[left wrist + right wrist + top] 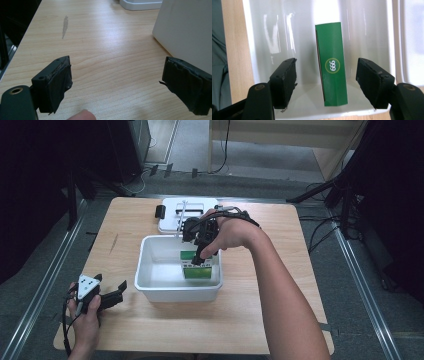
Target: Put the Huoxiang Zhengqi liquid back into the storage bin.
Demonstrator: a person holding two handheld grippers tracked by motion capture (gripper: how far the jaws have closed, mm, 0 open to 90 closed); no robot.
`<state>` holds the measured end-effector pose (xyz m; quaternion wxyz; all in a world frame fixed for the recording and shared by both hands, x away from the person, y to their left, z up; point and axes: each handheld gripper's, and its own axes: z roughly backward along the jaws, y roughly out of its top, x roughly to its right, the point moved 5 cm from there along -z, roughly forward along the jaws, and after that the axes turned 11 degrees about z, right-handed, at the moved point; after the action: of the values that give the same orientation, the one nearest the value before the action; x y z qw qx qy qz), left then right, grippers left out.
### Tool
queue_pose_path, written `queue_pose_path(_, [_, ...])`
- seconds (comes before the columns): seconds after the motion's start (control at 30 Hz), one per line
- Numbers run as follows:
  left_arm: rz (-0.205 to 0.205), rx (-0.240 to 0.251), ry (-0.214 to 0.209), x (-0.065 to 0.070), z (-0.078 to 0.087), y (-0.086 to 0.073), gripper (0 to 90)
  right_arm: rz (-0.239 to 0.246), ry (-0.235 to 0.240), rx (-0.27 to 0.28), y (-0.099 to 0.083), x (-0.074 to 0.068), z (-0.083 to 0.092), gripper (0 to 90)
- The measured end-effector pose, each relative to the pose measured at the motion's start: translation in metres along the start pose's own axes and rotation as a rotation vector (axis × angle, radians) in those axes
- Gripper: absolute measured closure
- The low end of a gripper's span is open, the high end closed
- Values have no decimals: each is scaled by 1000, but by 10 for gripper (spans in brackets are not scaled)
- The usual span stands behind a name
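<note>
Right gripper view first: the right tongs [325,83] hang spread wide over the white tub [257,50], jaws on either side of a green box [332,65] without touching it. That box stands on its narrow edge near the tub's lower wall, so I'd guess one jaw landing first could tip it flat or shove it into the corner. Its round logo reads "999". Over in the high view, the left tongs [107,292] sit at lower left on the surface [240,330], also wide apart and holding nothing. Farther up the frame, a white lid [170,215] lies behind the tub.
</note>
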<state>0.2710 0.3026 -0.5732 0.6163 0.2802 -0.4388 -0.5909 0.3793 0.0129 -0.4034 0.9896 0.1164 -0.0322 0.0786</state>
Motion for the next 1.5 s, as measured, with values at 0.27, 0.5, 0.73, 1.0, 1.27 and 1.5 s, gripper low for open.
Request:
queue_pose_path(0.27, [0,-1,-1,0,0,0,97,-35,-33,22,-11,2,15,306])
queue_pose_path(0.5, [0,0,1,0,0,0,98,-67,-60,49,-25,-1,30,303])
queue_pose_path(0.73, [-3,-5,1,0,0,0,98,-130,-98,66,-44,0,41,292])
queue_pose_path(1.0, [0,-1,1,0,0,0,98,-232,-130,117,-69,0,44,287])
queue_pose_path(1.27, [3,-1,3,-1,0,0,98,-342,-187,176,-96,2,45,282])
queue_pose_path(1.5, [-1,-3,5,0,0,0,98,-429,-224,215,-123,-3,42,282])
